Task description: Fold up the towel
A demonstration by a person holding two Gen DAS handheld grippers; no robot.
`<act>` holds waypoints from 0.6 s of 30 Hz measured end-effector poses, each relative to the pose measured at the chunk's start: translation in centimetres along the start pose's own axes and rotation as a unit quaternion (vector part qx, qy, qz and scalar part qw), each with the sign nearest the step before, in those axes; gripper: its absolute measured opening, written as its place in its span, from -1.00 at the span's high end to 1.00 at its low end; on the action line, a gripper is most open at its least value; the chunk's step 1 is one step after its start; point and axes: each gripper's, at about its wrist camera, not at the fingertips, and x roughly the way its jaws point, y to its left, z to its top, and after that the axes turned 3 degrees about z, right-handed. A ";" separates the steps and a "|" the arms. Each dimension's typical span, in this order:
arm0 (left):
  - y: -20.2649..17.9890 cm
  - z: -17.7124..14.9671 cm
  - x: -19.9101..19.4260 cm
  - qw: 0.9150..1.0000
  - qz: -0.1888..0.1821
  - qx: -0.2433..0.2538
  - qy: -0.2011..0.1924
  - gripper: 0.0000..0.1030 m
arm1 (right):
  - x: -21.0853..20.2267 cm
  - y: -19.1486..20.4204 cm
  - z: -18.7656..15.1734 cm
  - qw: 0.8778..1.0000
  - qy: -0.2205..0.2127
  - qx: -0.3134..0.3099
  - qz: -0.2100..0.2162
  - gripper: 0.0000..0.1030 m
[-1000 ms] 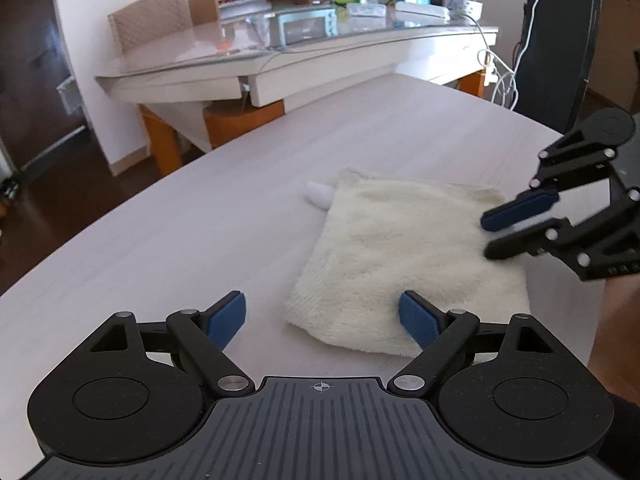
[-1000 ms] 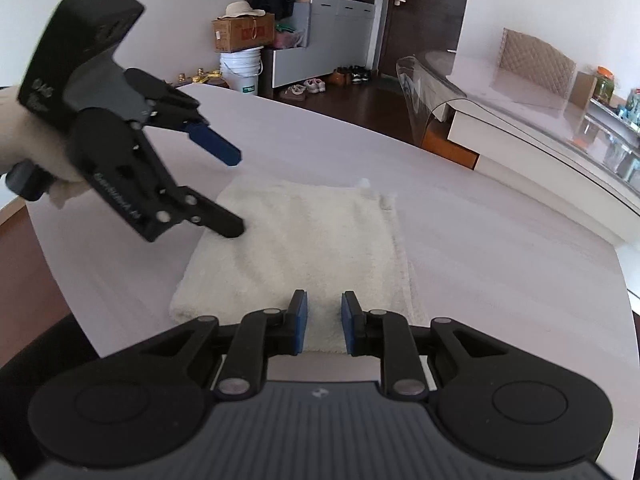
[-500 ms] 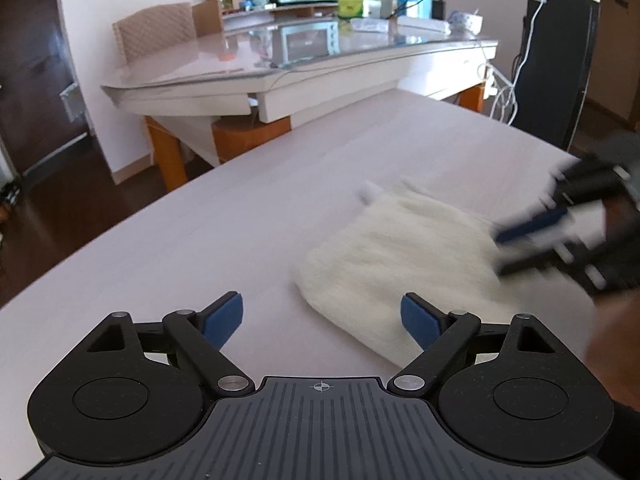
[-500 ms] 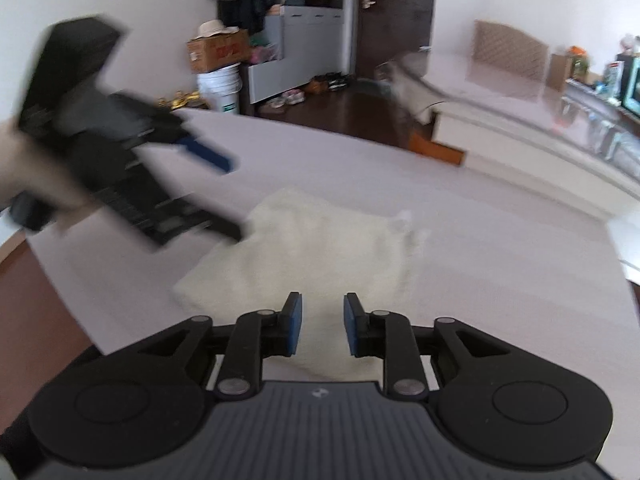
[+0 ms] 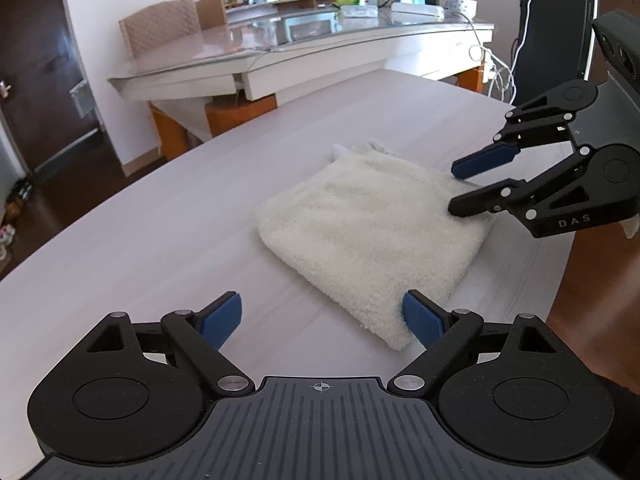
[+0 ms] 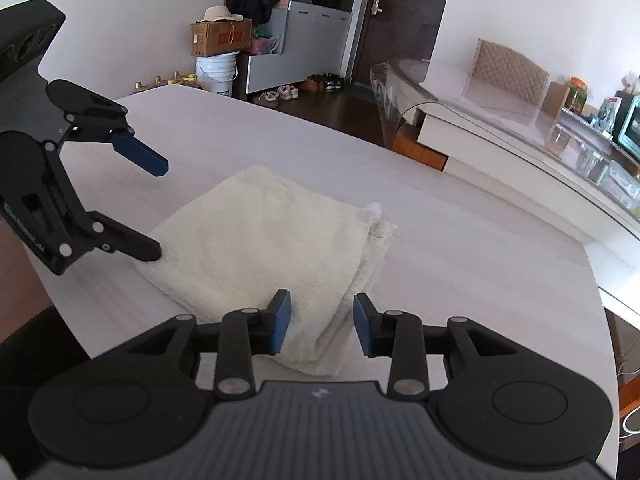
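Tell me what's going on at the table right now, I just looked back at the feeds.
A person with a gripper in each hand is folding a cream towel on the pale table. The towel lies folded in a thick rectangle. The left gripper is wide open at one corner of it, and the right gripper is open at another corner, with layered edges between its fingers. Neither one grips the towel.
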 end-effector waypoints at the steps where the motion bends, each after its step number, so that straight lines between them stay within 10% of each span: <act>1: 0.0 0.1 0.1 1.000 0.001 -0.002 0.001 -0.80 | 0.0 0.1 -0.1 1.000 -0.003 -0.002 -0.002 0.14; 18: 0.9 2.4 0.5 0.998 0.025 -0.054 -0.008 -0.80 | 0.8 -1.8 2.2 0.999 -0.024 0.018 0.013 0.12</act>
